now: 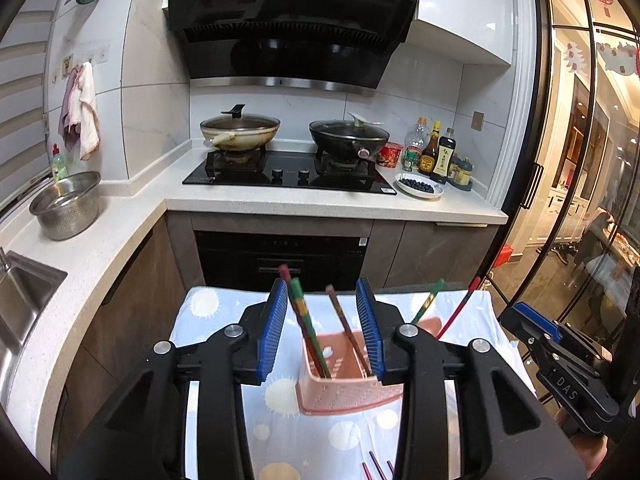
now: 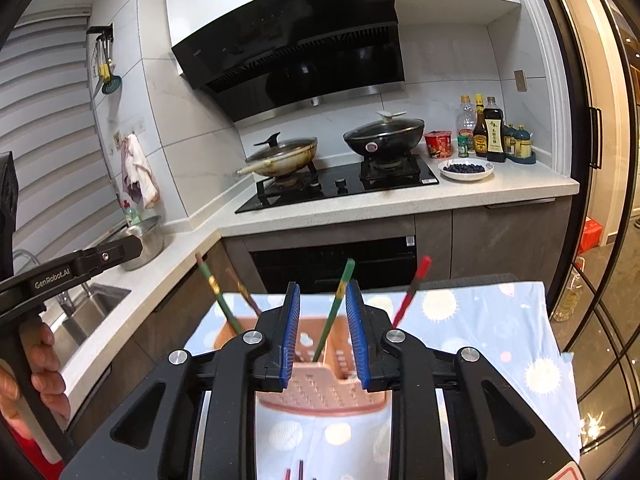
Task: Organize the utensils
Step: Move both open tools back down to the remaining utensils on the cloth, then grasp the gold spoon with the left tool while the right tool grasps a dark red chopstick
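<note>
A pink perforated utensil holder [image 1: 340, 384] stands on a light blue patterned cloth [image 1: 208, 320]; it also shows in the right wrist view [image 2: 320, 392]. Several chopsticks stand in it: a green one [image 1: 308, 332], a brown one [image 1: 346, 328], and a green [image 2: 336, 304] and a red one [image 2: 412, 288]. My left gripper [image 1: 326, 336] is open above the holder, its pads either side of the standing chopsticks. My right gripper [image 2: 322, 336] is open above the holder, with the green chopstick between its pads. More chopstick ends [image 1: 374, 468] lie on the cloth near the bottom edge.
A counter [image 1: 320, 204] holds a gas hob with two lidded woks [image 1: 240, 130], sauce bottles [image 1: 436, 152] and a plate of blueberries [image 1: 418, 186]. A steel colander [image 1: 66, 204] and sink [image 1: 24, 292] are at left. A glass door [image 1: 580, 160] is at right.
</note>
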